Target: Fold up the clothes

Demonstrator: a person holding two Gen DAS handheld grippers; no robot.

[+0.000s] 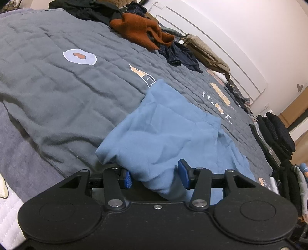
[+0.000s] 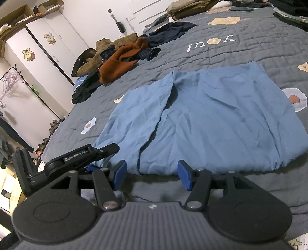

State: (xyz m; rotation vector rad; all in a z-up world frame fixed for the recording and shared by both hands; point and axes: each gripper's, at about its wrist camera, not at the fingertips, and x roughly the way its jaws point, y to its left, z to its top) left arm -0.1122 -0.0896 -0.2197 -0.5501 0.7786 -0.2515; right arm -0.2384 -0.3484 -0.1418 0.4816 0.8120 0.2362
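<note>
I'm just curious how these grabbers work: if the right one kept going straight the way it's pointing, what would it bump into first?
Most likely the blue garment. The right gripper points down at its near edge, jaws apart, nothing between them. It might graze the grey bedspread first; depth is unclear.

You see: grey quilted bedspread (image 2: 250, 57) with egg patches | white wardrobe (image 2: 44, 50) bearing mouse stickers | cardboard boxes (image 2: 21, 13) on top | clothes rack (image 2: 13, 77) beside it
</note>
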